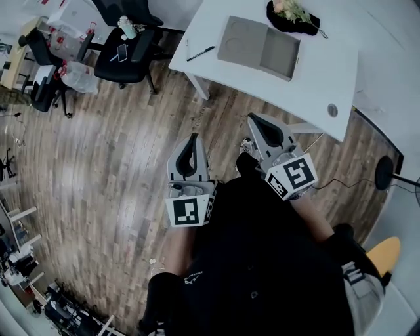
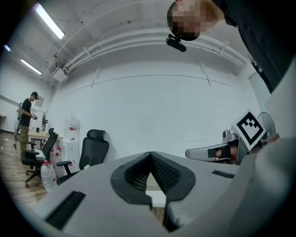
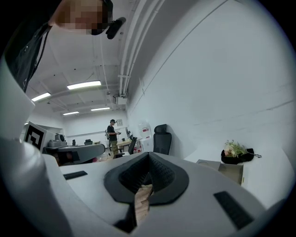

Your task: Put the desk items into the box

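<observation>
Fingers (image 2: 132, 178) together; short of table (image 1: 328, 72) edge

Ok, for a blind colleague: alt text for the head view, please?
Seen from above, a person in black holds the left gripper and right gripper, both shut and empty, over a wood floor. Ahead, a white desk carries an open grey box, a black pen and a dark dish of flowers.

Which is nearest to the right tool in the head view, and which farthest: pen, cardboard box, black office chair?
1. Cardboard box, on the white desk ahead of the right tool.
2. Pen, near the desk's left edge.
3. Black office chair, far left, away from the desk.
</observation>
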A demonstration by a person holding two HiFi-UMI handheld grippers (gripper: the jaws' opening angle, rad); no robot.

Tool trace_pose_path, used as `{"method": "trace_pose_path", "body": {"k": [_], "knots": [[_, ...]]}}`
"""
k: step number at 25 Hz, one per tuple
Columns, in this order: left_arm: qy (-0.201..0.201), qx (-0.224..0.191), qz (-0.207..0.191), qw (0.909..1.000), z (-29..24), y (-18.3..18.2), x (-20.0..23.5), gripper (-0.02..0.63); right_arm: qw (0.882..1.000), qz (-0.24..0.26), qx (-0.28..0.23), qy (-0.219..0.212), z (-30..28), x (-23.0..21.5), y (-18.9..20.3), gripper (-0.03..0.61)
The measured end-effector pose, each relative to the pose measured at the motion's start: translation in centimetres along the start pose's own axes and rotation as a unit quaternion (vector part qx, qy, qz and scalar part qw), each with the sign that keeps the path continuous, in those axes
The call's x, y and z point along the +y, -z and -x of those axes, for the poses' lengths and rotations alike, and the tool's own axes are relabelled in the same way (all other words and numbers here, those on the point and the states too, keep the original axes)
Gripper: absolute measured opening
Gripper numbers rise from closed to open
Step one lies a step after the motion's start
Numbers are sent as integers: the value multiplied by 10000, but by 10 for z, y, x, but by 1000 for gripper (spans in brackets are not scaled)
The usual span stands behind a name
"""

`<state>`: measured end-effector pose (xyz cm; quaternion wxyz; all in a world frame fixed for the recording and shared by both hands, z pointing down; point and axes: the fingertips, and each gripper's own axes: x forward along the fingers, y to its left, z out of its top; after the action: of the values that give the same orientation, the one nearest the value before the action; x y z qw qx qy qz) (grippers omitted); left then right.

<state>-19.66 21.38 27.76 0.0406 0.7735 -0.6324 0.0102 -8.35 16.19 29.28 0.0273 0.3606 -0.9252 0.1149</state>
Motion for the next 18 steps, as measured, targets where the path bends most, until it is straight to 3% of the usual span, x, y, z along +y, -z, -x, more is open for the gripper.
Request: {"method": "trace_pose_path", "body": {"k": [9,18], "knots": [[-348,-28,-14,9994,-75,0,-15,8,9991,98,-14,-406,-34,-71,-19,-2],[-67,239,-151,9996,-120,16,-31,8,9999,-60,78,-36,-31,-123,-15,-2]]}}
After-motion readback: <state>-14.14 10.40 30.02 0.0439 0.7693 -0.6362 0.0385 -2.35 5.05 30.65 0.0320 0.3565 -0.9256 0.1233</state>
